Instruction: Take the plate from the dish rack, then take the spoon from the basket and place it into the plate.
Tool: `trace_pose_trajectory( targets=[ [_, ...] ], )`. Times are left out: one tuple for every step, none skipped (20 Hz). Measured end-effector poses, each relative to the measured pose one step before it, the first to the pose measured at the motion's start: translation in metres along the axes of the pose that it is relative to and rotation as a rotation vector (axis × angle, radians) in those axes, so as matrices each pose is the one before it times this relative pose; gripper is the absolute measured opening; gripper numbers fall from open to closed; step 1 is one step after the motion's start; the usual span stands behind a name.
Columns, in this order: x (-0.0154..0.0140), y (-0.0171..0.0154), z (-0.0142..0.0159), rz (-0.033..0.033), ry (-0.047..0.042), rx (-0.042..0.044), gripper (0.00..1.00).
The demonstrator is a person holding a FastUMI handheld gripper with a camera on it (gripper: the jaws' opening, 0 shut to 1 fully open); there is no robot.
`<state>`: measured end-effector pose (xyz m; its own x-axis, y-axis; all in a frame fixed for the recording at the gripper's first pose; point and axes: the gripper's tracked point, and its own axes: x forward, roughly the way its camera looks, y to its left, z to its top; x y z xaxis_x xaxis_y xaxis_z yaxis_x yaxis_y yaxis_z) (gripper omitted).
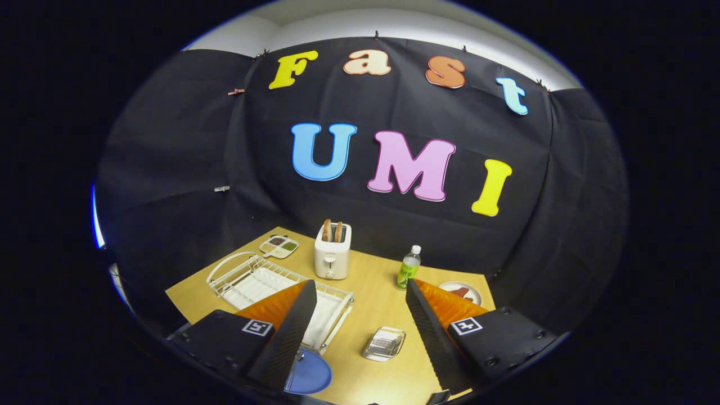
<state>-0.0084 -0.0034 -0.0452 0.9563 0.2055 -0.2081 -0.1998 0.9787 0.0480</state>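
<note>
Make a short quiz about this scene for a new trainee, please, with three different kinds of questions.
1. True or false: the gripper is shut on the blue plate.
2. What stands in the toaster? A) bread slices B) a spoon C) a bottle
3. Fill in: the green bottle stands on the ____.

Key: 1 false: the gripper is open, and the plate lies on the table beside the dish rack. 2 A. 3 table.
</note>
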Motion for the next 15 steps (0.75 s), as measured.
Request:
trace_pose_trajectory(
  targets=[
    [-0.00378, -0.00520, 0.00651, -0.01408, -0.01569, -0.00034, 0.98],
    [-0.00323, -0.00210, 0.00428, -0.01077, -0.01150, 0.00393, 0.98],
    [-0.00192, -0.00177, 0.00184, -0.00606, -0.00863, 0.00944, 0.98],
    [-0.00077, -0.00027, -0.00108, -0.00141, 0.00234, 0.00958, 0.98],
    [-0.00014, 0.00004, -0.00386, 0.00249, 0.01139, 0.00756, 0.98],
    [-0.00057, -0.00021, -0.00288, -0.00010, 0.00861, 0.00183, 0.98],
    [-0.00003, -0.00182, -0.00101, -0.00422, 0.00454, -0.00131, 0.98],
    [0.00048, -0.00245, 0.00060, -0.00717, -0.00190, 0.00185, 0.98],
    [-0.00063, -0.00026, 0.00049, -0.00055, -0.00152, 0.00479, 0.98],
    [0.00002, 0.00012, -0.00038, -0.00254, -0.00291, 0.00512, 0.98],
    [-0.00010, -0.00137, 0.00167, -0.00296, -0.00250, 0.00255, 0.98],
    [0.00031, -0.00108, 0.00042, -0.00324, 0.00161, 0.00225, 0.98],
    [0.00087, -0.00033, -0.00028, 0.00016, 0.00187, 0.00267, 0.98],
    [0.00098, 0.00082, 0.00187, 0.00180, 0.00095, 0.00367, 0.98],
    [0.00082, 0.00040, 0.00080, 0.00149, 0.00145, 0.00417, 0.98]
  ],
)
